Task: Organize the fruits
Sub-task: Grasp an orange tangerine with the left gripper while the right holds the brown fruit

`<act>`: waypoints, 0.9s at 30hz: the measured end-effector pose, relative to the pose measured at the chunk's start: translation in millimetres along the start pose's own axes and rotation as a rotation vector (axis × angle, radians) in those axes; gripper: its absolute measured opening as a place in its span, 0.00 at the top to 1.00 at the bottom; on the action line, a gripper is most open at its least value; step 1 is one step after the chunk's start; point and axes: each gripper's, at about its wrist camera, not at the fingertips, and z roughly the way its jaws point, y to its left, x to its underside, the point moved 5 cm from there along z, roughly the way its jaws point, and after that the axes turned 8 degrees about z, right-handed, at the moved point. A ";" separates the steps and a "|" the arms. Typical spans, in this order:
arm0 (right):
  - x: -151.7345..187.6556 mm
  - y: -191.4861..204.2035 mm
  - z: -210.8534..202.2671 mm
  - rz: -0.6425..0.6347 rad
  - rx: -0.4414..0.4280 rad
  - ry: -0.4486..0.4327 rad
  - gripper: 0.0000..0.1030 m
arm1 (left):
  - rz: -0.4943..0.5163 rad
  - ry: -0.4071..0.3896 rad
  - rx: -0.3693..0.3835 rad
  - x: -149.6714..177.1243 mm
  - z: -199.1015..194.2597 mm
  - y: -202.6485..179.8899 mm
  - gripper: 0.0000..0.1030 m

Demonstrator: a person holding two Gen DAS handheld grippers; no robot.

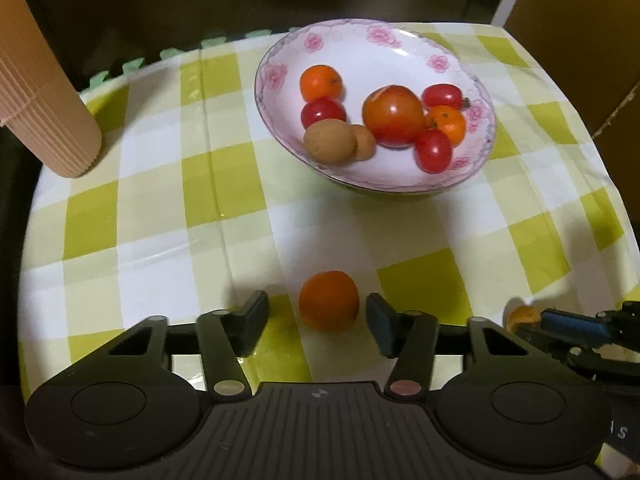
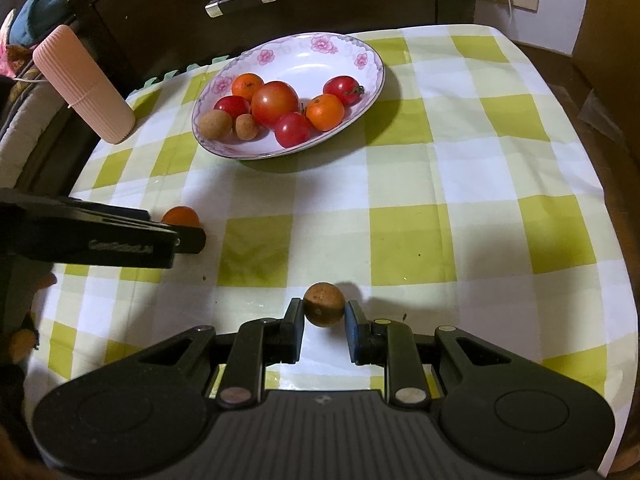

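Cloth (image 2: 440, 184): checked, yellow-green, pale green and white squares. Bowl (image 1: 280, 52) near the cloth's far edge: white, pink flower print round the rim, thin dark edge line. In it: two orange mandarins, one large orange-red tomato (image 1: 393, 115), three red cherry tomatoes, two tan-brown longans. Loose mandarin (image 1: 329, 301) near the cloth's near edge: orange. Loose longan (image 2: 324, 304) at the near edge: brown, speckled. Ribbed tube (image 2: 84, 84) at the far left corner: salmon pink. Both grippers black; left gripper (image 1: 318, 320), right gripper (image 2: 323, 330).
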 end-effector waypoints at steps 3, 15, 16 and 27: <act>-4.3 2.3 3.1 -0.006 0.005 0.002 0.79 | 0.009 0.014 0.004 -0.8 3.0 -1.4 0.53; -23.0 18.3 19.0 -0.027 0.005 0.046 0.79 | 0.073 0.026 0.000 -6.0 7.6 -11.1 0.37; -22.6 18.2 18.8 -0.024 0.005 0.048 0.79 | 0.075 0.029 0.002 -5.5 8.1 -11.8 0.34; -10.1 16.9 5.2 -0.012 0.028 0.066 0.79 | 0.120 0.029 0.001 -3.4 9.2 -16.7 0.33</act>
